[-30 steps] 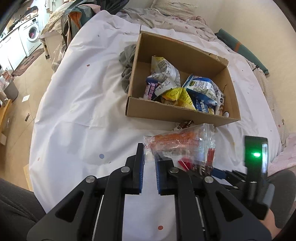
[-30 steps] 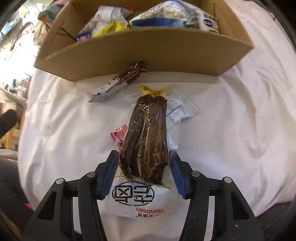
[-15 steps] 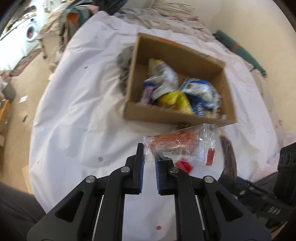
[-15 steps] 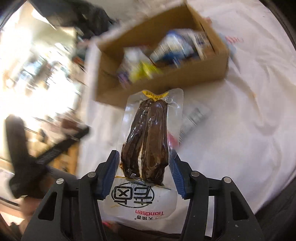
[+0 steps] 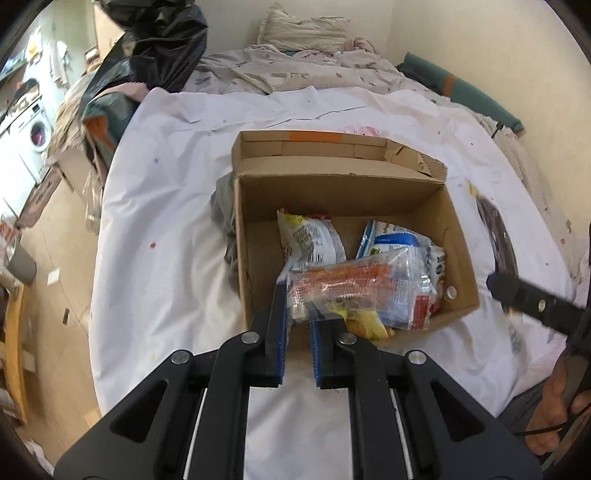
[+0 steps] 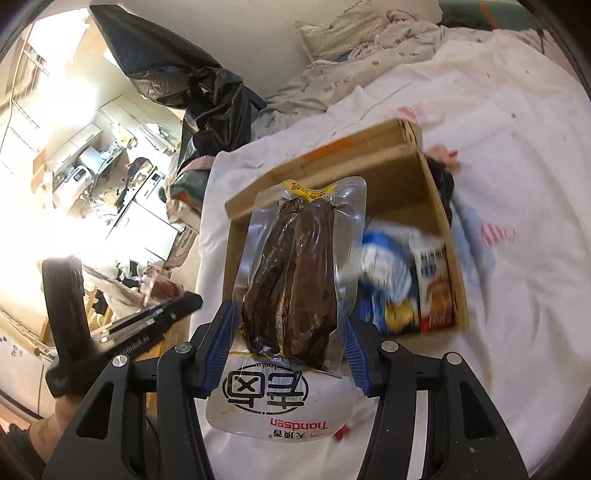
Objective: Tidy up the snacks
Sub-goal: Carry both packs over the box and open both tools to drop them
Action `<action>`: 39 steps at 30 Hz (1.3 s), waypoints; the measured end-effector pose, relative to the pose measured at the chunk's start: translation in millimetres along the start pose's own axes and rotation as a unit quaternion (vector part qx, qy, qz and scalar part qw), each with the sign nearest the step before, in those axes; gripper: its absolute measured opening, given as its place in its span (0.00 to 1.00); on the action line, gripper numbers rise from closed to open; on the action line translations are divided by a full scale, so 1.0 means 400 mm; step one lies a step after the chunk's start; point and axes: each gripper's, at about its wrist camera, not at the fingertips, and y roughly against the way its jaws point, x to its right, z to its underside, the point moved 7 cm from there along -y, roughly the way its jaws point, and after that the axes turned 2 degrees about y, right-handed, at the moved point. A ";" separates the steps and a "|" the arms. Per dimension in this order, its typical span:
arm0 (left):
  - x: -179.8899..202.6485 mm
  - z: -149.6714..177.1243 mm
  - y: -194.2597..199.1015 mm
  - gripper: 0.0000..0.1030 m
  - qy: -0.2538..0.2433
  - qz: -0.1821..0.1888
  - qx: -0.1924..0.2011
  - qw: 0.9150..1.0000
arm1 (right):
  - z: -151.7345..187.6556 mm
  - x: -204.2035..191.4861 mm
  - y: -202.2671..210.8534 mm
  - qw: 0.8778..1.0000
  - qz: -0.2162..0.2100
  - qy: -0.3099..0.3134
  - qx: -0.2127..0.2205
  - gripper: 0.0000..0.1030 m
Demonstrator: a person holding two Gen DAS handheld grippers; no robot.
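Note:
A brown cardboard box [image 5: 343, 192] [image 6: 439, 206] lies on a bed under a white sheet [image 5: 166, 206], with several snack packets inside. My left gripper [image 5: 298, 325] is shut on the corner of a clear bag of orange snacks [image 5: 354, 286], which hangs over the box's near side. My right gripper [image 6: 286, 325] is shut on a vacuum pack of dark brown meat [image 6: 295, 273], held up in front of the box. In the left wrist view that pack [image 5: 496, 236] shows blurred at the right, beside the box.
A grey cloth [image 5: 223, 221] lies against the box's left wall. Rumpled bedding and a pillow [image 5: 303, 33] sit behind, with a black plastic bag [image 5: 155, 40] at the back left. The floor and a washing machine [image 5: 35, 133] are off to the left.
Both packs have risen off the sheet. The orange snack bag has moved forward over the box. The meat pack was lifted up, and the right wrist view tilted toward the room.

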 end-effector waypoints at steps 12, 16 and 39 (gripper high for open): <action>0.034 -0.008 -0.176 0.08 -0.028 0.000 -0.023 0.999 | -0.057 0.089 -0.139 0.998 0.045 0.025 -0.023 0.56; 0.035 -0.016 -0.185 0.09 -0.041 -0.017 -0.010 0.999 | -0.053 0.113 -0.176 0.998 0.049 0.007 -0.038 0.56; 0.014 -0.037 -0.180 0.39 -0.002 -0.010 -0.009 1.000 | -0.060 0.121 -0.174 0.999 0.025 -0.012 -0.036 0.64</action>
